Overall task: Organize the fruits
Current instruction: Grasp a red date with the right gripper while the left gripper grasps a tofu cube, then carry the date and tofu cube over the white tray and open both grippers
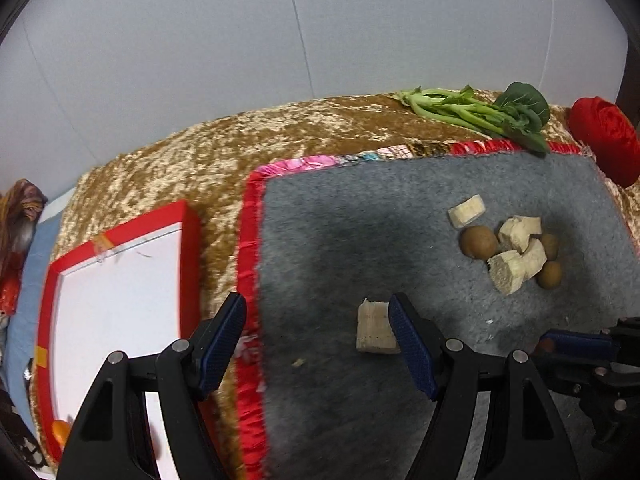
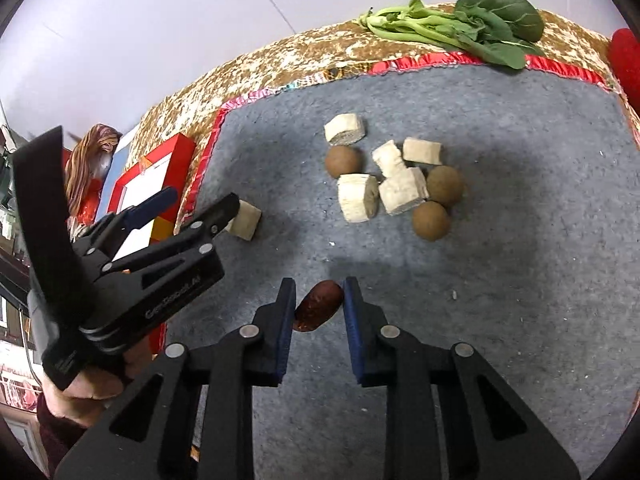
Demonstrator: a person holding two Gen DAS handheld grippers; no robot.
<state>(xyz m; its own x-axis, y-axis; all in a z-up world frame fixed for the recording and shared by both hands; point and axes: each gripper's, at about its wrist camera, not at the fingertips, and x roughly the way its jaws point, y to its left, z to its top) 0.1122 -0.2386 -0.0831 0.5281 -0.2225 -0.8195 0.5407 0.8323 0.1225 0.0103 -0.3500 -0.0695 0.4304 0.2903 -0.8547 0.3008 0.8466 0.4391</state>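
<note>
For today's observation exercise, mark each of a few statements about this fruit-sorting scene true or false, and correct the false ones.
1. The right tool has a dark reddish-brown fruit between its fingers. True.
2. The left tool is shut on a pale chunk. False: it is open, with the lone pale chunk beside one finger.
3. Three round brown fruits lie on the grey mat among pale chunks. True.
4. The leafy greens lie inside the red-rimmed tray. False: they lie at the mat's far edge; the red-rimmed tray is off to the left.
5. The mat has a blue border. False: its border is red.
</note>
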